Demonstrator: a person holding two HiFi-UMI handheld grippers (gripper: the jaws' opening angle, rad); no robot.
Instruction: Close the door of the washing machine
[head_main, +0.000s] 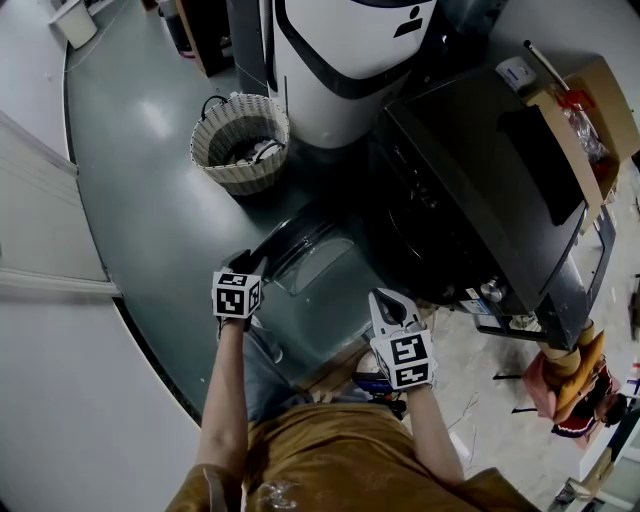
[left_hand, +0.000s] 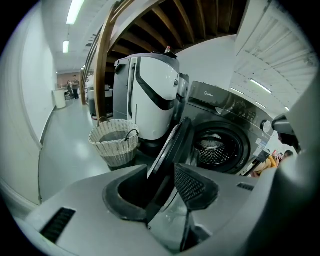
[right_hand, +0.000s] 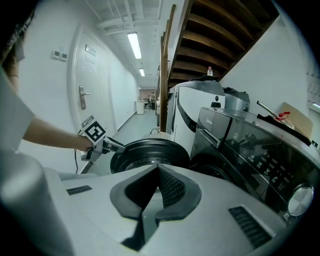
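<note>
The dark front-loading washing machine (head_main: 470, 200) stands at the right, its round drum opening (left_hand: 217, 147) uncovered. Its round glass door (head_main: 315, 255) hangs wide open toward me. My left gripper (head_main: 240, 264) is at the door's outer rim. In the left gripper view the door's edge (left_hand: 172, 150) runs between the jaws of the left gripper (left_hand: 157, 172), which stand apart with a gap at the left pad. My right gripper (head_main: 386, 297) hovers in front of the machine, apart from the door (right_hand: 150, 152), and the right gripper (right_hand: 157, 170) looks shut with nothing in it.
A woven laundry basket (head_main: 240, 140) sits on the floor left of the machines. A white appliance (head_main: 345, 50) stands behind the washer. An open cardboard box (head_main: 585, 110) rests on the washer's top. A white wall and a door line the left side.
</note>
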